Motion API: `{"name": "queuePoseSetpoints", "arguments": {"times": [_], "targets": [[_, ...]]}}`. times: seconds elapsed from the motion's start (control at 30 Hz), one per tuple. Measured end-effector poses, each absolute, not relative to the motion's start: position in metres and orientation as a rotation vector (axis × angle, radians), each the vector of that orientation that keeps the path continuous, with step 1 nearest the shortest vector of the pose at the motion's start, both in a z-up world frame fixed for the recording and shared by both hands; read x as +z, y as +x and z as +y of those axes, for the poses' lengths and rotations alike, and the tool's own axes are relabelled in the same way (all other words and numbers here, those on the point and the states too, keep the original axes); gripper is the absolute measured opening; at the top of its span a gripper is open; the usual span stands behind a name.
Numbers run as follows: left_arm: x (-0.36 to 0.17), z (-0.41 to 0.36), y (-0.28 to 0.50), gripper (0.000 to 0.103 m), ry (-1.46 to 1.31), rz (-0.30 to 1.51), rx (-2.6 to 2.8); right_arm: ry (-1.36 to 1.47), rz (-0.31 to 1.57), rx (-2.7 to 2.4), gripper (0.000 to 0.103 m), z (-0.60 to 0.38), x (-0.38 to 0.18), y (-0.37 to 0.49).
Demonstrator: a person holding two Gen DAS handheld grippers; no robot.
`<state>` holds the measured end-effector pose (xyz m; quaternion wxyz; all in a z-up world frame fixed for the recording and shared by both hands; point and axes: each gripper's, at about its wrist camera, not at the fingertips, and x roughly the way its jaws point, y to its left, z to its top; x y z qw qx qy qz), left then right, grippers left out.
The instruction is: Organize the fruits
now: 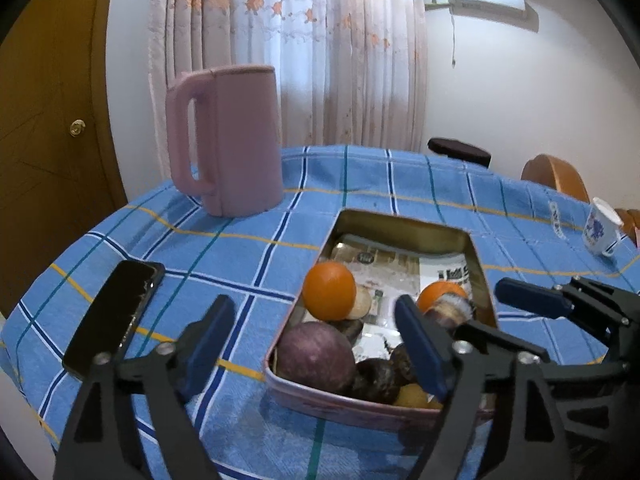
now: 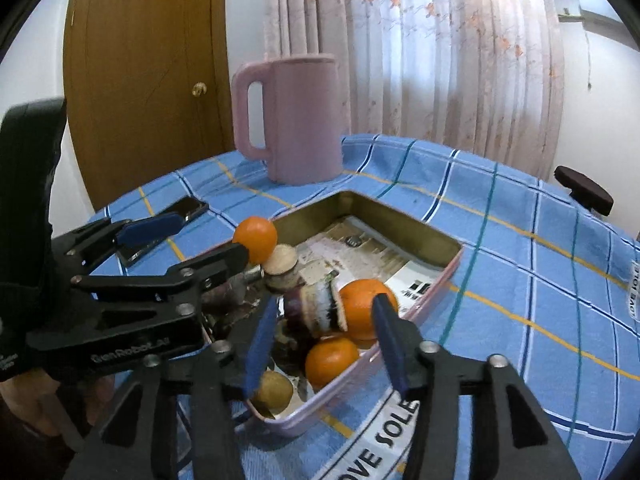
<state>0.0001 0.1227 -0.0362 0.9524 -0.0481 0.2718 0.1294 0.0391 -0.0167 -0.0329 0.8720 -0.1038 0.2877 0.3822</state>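
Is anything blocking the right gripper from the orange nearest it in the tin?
Nothing visible does. The right gripper is open above the tin's near end, with the orange showing uncovered between its fingers. A yellowish fruit lies beside it, not over it.

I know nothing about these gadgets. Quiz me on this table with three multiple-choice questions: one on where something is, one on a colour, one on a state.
1. Where is the phone?
A. In the tin
B. On the tablecloth beside the tin
C. On the jug

2. What colour is the jug?
A. Green
B. Black
C. Pink

3. How do the two grippers stand?
A. Both open
B. Both shut on oranges
C. One shut on the phone

Answers:
1. B: the phone lies on the tablecloth, apart from the tin.
2. C: the jug is pink.
3. A: the left gripper and right gripper have fingers spread, clamping nothing.
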Motion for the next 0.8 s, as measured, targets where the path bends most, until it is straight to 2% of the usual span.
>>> {"name": "queuePoseSetpoints", "arguments": {"times": [0.03,0.07,0.43,0.8], "targets": [[-0.033,0.122,-0.003,0.097,-0.097,0.539,0.265,-0.212,0.595,0.794,0.058,-0.019,-0.030,0.038],[-0.030,0.122,-0.005,0.098,-0.097,0.531,0.266,-0.205,0.584,0.785,0.058,-0.023,-0.027,0.036],[-0.011,0.107,-0.020,0.099,-0.094,0.474,0.233,-0.174,0.493,0.681,0.065,-0.058,-0.004,0.019],[-0.003,0.089,-0.030,0.099,-0.078,0.459,0.200,-0.100,0.472,0.637,0.066,-0.088,0.004,0.009]]}}
